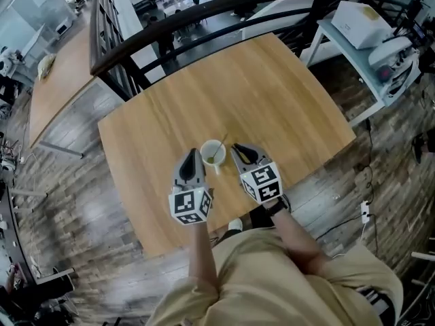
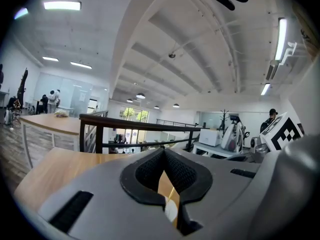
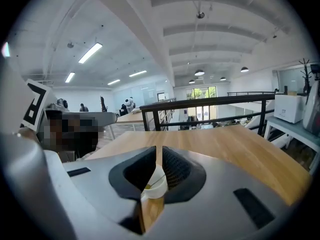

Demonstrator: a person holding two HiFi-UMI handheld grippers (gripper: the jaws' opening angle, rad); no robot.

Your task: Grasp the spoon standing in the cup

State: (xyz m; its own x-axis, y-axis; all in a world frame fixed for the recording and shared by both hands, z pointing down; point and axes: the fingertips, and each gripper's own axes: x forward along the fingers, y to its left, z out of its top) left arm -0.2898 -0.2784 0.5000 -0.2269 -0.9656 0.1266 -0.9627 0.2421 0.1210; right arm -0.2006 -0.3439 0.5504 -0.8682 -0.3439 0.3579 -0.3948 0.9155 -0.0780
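Observation:
A small white cup (image 1: 213,154) stands on the wooden table (image 1: 272,94), near its front edge. A thin spoon (image 1: 221,145) stands in the cup, with its handle leaning up and to the right. My left gripper (image 1: 193,153) lies just left of the cup, shut and holding nothing. Just right of the cup, my right gripper (image 1: 237,148) is shut too, its tips close to the spoon handle but apart from it. Through the slit under my left gripper's (image 2: 163,151) tips, the cup (image 2: 171,210) shows as a white patch. The cup (image 3: 152,184) also shows below my right gripper's (image 3: 159,149) tips.
A dark railing (image 1: 170,26) runs behind the table's far edge. A white side table (image 1: 380,53) with a box and equipment stands at the right. Another long wooden table (image 1: 54,80) is at the left. The wood floor (image 1: 61,202) surrounds the table.

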